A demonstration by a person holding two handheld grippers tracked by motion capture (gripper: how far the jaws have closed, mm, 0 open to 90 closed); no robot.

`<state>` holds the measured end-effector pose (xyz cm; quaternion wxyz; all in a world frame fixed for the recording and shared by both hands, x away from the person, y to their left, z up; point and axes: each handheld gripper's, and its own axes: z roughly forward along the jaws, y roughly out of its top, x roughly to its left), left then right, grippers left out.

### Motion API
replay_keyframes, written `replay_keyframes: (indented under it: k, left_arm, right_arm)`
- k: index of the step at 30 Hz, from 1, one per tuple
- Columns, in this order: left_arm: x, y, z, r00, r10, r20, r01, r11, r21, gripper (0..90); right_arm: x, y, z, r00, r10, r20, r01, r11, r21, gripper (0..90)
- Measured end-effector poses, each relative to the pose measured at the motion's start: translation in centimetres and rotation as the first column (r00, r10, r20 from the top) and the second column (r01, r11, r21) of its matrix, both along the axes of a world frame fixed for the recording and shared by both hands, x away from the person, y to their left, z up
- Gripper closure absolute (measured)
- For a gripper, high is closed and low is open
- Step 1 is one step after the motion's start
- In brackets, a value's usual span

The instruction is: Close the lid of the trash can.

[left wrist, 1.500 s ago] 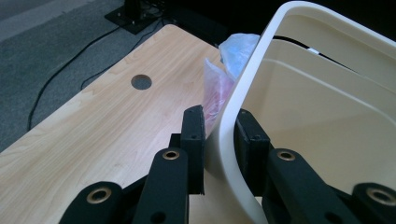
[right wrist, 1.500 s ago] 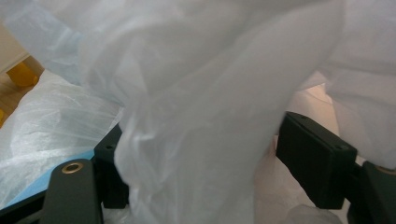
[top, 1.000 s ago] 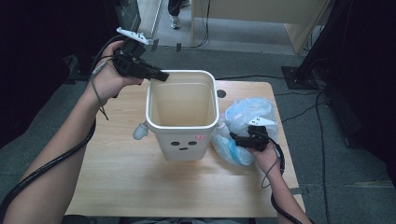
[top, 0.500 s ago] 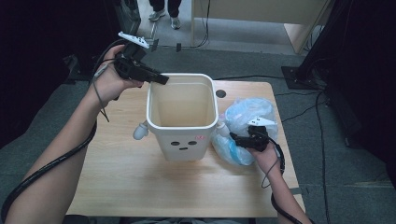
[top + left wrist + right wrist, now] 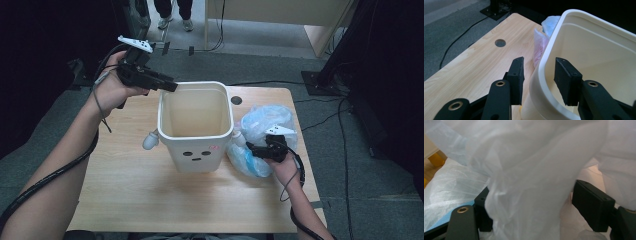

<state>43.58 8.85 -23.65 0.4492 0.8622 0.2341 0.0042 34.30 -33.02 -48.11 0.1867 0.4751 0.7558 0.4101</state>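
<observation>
Two grippers are at work over one wooden table (image 5: 125, 190), and between them stands one white bin (image 5: 196, 145) with a small face drawn on its front wall. The left gripper (image 5: 167, 86) is held at the bin's far left corner; in the left gripper view its two black pads straddle the rim (image 5: 541, 67), one outside the wall and one inside, with daylight on both sides, so they are released and press on nothing. Its jaws have just been opening, with the rim between them. The right gripper (image 5: 252, 148) sits just beside the bin's right wall, buried in one crumpled pile of thin, pale blue plastic bag (image 5: 265, 120) that lies on the table against the bin. In the right gripper view the film (image 5: 529, 182) bunches between the two pads and hides the left one in part; whether the pads pinch it cannot be told. One round cable hole (image 5: 236, 100) shows in the tabletop behind the bin, and one small white knob (image 5: 150, 140) juts from the bin's left side.
</observation>
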Motion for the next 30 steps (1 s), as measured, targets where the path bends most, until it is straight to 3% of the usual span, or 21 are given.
replay_keyframes:
  k: [6,19,30]
  left_arm:
    - [-0.2,0.6,0.4,0.9999,-0.003,0.016,0.003,1.0000,0.000,56.4]
    - [-0.9,1.7,0.7,0.9994,0.006,0.036,-0.005,0.9998,-0.020,41.3]
    - [-1.3,3.3,1.0,0.9975,0.032,0.063,-0.031,0.9992,-0.027,37.9]
  right_arm:
    - [0.0,0.0,0.0,1.0000,0.000,-0.001,0.000,1.000,0.003,26.4]
    - [0.0,-0.1,0.0,1.0000,-0.002,-0.001,0.002,1.000,0.003,26.4]
    - [-0.1,-0.1,0.0,1.0000,-0.002,-0.007,0.002,1.000,0.003,26.4]
